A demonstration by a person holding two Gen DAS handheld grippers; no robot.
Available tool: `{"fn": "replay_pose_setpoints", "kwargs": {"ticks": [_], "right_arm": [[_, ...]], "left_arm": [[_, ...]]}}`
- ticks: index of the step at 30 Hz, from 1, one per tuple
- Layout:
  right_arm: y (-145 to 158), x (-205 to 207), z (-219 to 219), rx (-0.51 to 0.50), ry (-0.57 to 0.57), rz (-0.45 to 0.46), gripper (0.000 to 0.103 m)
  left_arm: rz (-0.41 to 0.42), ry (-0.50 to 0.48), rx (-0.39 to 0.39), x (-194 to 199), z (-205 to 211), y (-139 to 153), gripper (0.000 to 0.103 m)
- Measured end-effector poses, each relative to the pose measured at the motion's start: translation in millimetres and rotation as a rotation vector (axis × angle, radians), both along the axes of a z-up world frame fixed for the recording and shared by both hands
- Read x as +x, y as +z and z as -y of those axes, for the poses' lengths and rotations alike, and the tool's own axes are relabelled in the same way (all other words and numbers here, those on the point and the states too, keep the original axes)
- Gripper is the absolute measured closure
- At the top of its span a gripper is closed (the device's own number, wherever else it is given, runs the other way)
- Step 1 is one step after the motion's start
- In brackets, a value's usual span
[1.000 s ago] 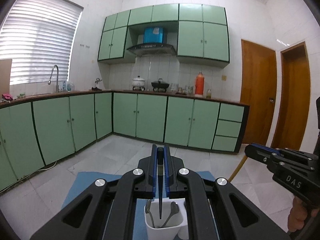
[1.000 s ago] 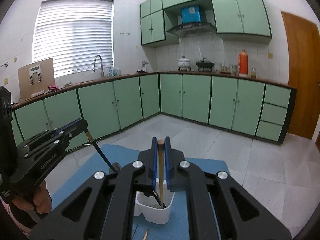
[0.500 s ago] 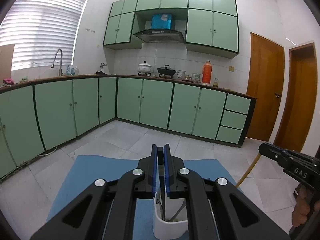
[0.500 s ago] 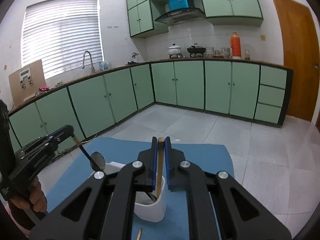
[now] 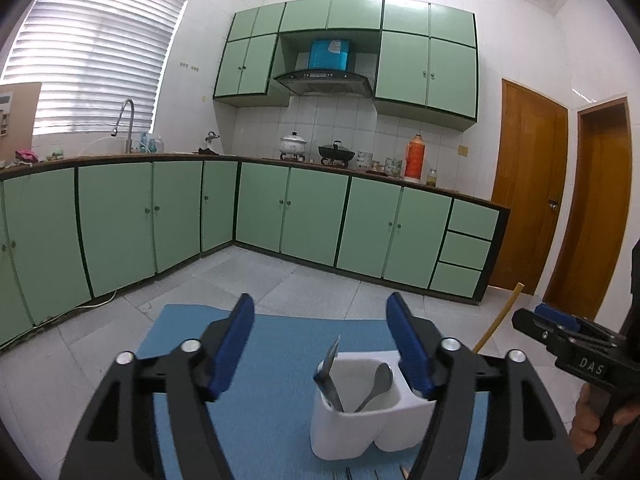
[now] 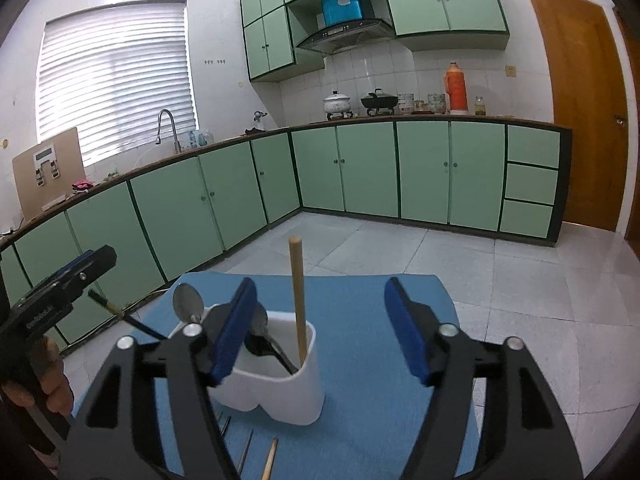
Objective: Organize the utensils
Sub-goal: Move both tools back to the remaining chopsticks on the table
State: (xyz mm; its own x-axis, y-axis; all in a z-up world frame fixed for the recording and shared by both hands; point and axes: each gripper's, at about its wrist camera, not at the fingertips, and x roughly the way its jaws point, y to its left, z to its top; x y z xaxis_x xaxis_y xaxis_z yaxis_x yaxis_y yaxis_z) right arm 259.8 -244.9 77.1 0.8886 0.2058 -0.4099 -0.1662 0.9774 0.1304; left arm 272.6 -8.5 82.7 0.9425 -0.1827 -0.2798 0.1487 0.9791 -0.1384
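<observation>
Left gripper (image 5: pixel 320 318): lower centre of its own view, tilted slightly down; jaws have just been opening and stand wide, gripping nothing.
Right gripper (image 6: pixel 318 306): lower centre of its view, jaws likewise just opened wide, nothing clamped.
Utensil holder (image 5: pixel 370 420): white, two compartments, on the blue mat (image 5: pixel 276 360) just beyond both grippers.
Left view only: a knife (image 5: pixel 330 368) and spoon (image 5: pixel 376 382) standing in the near compartment.
Right view only: a wooden chopstick (image 6: pixel 298 300) standing nearly upright in the holder, free between the jaws; more utensils lying on the mat at the bottom edge.
Room: pale tiled floor, green cabinets (image 6: pixel 424 172) across the middle, window blinds upper left, wooden door at right.
</observation>
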Motion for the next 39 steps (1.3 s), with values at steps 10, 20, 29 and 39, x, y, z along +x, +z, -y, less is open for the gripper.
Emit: {"fn": "replay_pose_setpoints", "kwargs": {"ticks": [10, 20, 29, 39], "right_arm": [[-22.8, -67.5, 0.5, 0.004, -0.011, 0.027, 0.013], [-77.0, -140.6, -11.0, -0.037, -0.025, -0.031, 0.013], [-127.6, -201.3, -31.5, -0.064, -0.051, -0.061, 0.013], [-155.0, -239.4, -52.4, -0.108, -0.069, -0.014, 0.020]], "left_arm": [[-0.007, 0.024, 0.054, -54.4, -1.3, -22.7, 0.017], [-0.106, 0.022, 0.123, -122.3, 0.6, -83.5, 0.012], [-0.146, 0.028, 0.160, -181.9, -0.8, -128.2, 0.012], [-0.147, 0.047, 0.173, -215.7, -2.1, -160.4, 0.012]]}}
